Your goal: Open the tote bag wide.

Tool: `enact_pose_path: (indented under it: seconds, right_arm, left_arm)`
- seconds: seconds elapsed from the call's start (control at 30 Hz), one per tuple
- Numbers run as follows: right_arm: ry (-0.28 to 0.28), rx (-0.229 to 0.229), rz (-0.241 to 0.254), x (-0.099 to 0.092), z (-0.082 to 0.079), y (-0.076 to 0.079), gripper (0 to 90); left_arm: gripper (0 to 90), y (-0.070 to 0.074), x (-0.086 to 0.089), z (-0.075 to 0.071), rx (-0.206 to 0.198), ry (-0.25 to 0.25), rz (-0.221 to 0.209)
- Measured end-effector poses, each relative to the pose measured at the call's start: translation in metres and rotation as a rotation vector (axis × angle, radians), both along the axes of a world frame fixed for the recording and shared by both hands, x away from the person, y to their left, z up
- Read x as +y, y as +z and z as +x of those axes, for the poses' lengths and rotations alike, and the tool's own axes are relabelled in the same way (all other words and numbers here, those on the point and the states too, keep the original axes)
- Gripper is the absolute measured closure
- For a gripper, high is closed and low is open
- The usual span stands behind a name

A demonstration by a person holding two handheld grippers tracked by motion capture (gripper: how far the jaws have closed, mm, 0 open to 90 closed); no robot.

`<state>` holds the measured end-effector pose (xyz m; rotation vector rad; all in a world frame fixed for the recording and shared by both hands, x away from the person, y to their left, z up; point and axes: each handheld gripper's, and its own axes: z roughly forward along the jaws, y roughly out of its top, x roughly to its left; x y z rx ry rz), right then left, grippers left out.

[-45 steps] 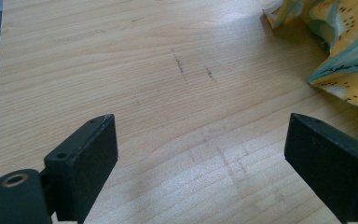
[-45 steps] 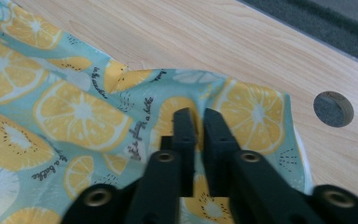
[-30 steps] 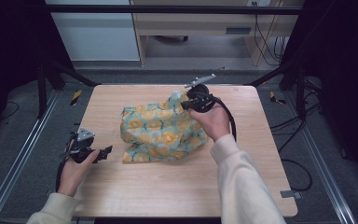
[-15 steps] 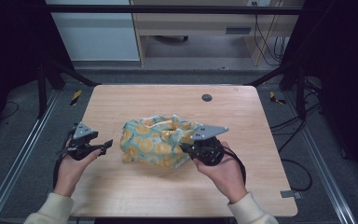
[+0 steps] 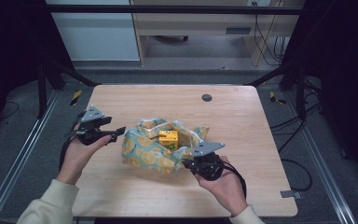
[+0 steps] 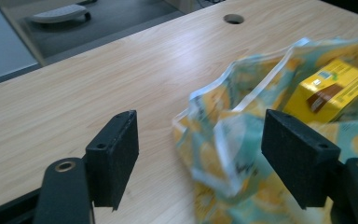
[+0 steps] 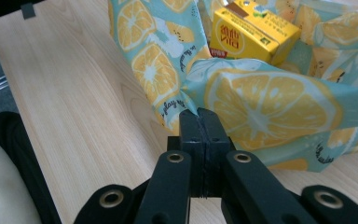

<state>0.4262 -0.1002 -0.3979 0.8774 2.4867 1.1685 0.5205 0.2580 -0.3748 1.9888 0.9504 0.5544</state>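
Note:
A teal cloth printed with orange slices (image 5: pixel 150 150) lies bunched in the middle of the wooden table (image 5: pixel 242 121). A yellow drink carton (image 5: pixel 168 138) sits inside its folds, also seen as the carton (image 7: pixel 247 29) (image 6: pixel 331 91). My right gripper (image 5: pixel 185 163) is at the cloth's near right corner, jaws shut on a pinch of the cloth (image 7: pixel 261 105). My left gripper (image 5: pixel 116 134) hovers just left of the cloth, open, with the cloth's edge (image 6: pixel 214 140) between its jaws but untouched.
A round cable hole (image 5: pixel 207 97) is in the table near the far edge. Metal frame rails run along both sides of the table. Bare wood lies to the left, right and front of the cloth.
My right gripper came from the cloth's far side to its near right corner and closed on it. The cloth opened up, showing the carton. My left gripper moved up toward the cloth's left edge.

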Motion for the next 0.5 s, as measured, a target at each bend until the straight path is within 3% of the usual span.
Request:
enact_pose_path:
  seconds: [0.1, 0.2, 0.33, 0.5]
  right_arm:
    - [-0.003, 0.006, -0.006, -0.001, 0.001, -0.003, 89.9]
    - [-0.005, 0.008, -0.011, -0.001, 0.001, -0.005, 89.7]
    - [-0.005, 0.014, -0.024, -0.001, 0.002, -0.006, 87.5]
    - [-0.046, 0.012, -0.03, -0.004, 0.001, -0.001, 68.1]
  left_arm:
    - [24.4, 0.0, -0.016, 0.008, 0.015, -0.014, 0.041]
    - [22.6, -0.004, -0.028, 0.014, 0.042, -0.034, 0.047]
    - [20.6, -0.016, -0.042, 0.018, 0.086, -0.051, 0.117]
    - [22.5, -0.032, -0.046, 0.017, 0.156, -0.072, 0.171]
